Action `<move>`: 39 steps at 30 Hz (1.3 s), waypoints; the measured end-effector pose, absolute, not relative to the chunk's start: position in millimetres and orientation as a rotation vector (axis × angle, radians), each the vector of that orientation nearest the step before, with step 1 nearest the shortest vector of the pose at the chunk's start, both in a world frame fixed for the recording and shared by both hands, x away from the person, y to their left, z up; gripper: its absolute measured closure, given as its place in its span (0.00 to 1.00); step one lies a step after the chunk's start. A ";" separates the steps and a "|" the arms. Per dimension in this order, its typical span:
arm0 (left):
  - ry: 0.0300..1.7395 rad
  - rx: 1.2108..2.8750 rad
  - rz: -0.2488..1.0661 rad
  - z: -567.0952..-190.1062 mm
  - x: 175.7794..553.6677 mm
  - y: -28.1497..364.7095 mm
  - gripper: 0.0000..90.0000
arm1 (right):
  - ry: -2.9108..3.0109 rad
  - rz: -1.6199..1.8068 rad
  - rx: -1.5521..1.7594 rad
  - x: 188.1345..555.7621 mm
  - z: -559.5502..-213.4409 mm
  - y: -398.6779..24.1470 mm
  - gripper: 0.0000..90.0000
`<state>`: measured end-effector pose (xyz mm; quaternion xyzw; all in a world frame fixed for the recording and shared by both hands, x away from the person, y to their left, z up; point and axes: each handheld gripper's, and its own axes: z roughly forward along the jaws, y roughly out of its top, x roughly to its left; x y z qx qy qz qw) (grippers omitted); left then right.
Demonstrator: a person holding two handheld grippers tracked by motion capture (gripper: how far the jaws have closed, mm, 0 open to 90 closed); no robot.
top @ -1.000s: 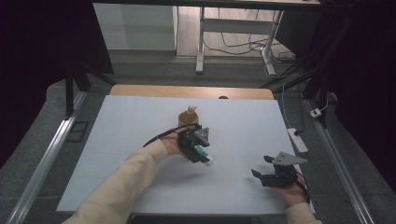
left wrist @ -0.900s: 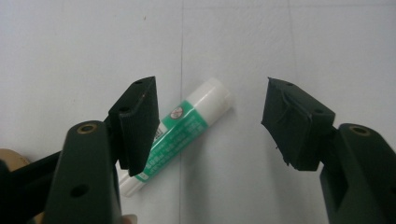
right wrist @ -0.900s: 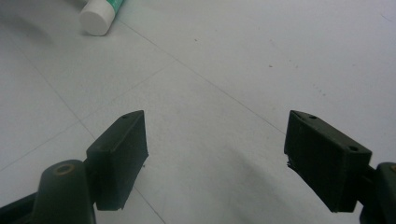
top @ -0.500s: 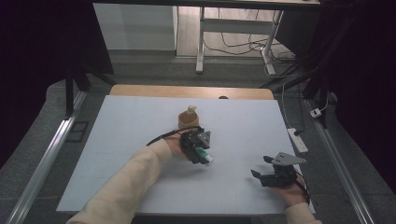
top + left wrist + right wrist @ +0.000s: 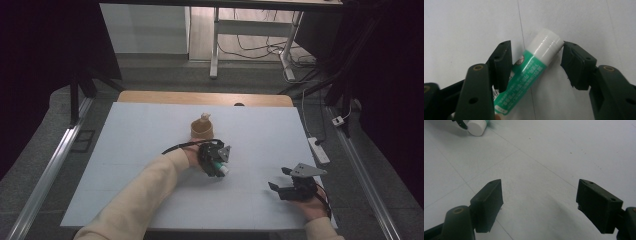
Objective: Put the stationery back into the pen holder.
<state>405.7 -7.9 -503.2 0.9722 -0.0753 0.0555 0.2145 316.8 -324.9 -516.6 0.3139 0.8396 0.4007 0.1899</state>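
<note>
The left gripper (image 5: 536, 62) has its black fingers (image 5: 501, 62) set either side of a green glue stick with a white cap (image 5: 534, 65), which lies slantwise on the pale grey-blue tabletop (image 5: 125, 150). The fingers have just been closing; one pad sits at the green body, the other at the cap's edge, though I cannot tell whether they press yet. The stick's label carries small white print and a round symbol, too small to read. In the high view this gripper (image 5: 216, 162) sits mid-table, just in front of a small tan wooden cup (image 5: 202, 129). The right gripper (image 5: 539, 202) rests near the front right edge with fingers wide and nothing between them, open sheet all around.
</note>
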 end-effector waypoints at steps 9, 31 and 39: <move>-0.369 2.703 0.188 -503.9 405.1 -9.3 0.72 | 2.364 1.128 0.880 317.2 -517.1 -325.2 0.23; 0.036 2.478 0.244 -461.4 398.8 28.6 0.72 | 2.342 1.140 0.879 314.8 -514.3 -326.8 0.23; 0.156 2.399 0.278 -451.4 399.9 42.1 0.72 | 2.346 1.130 0.879 314.9 -514.6 -326.2 0.23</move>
